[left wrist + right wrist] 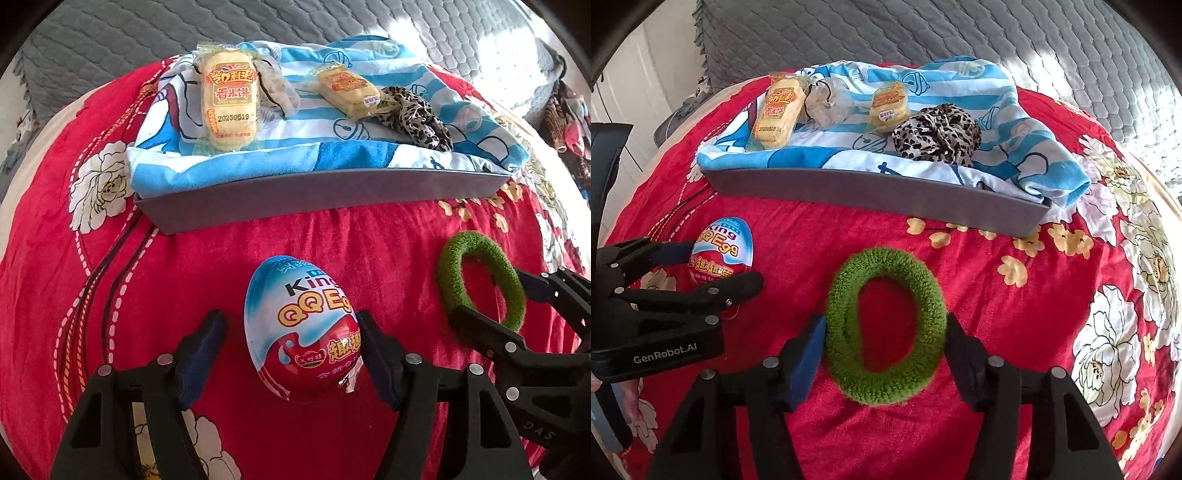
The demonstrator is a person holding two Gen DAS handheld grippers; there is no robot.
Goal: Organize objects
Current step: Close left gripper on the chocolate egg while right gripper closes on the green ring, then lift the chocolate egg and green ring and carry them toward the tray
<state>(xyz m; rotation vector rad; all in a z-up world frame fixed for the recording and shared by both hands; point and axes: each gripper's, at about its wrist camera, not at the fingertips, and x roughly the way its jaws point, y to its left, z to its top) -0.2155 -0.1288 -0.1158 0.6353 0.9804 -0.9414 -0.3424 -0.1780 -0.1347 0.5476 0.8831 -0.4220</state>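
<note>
On the bed with its red floral blanket (979, 317), the left tool (291, 332) straddles a foil-wrapped toy egg (301, 328). Its right finger touches the egg's side, while the left finger stands clear with a gap, so the tool is open around the egg, which rests on the blanket. Just beside it, the right tool (886, 332) brackets a green knitted hair ring (886, 325) lying flat on the blanket; both fingers sit against the ring's outer edge, and the ring looks slightly squeezed, so this tool is gripping it.

Toward the far edge of the bed stands a grey tray (871, 192) lined with a blue-and-white striped cloth (1027, 147). On the cloth lie a large rice cracker packet (227, 107), a smaller snack packet (351, 92), a pale scrunchie (831, 103) beside the large packet, and a leopard-print scrunchie (938, 133).
</note>
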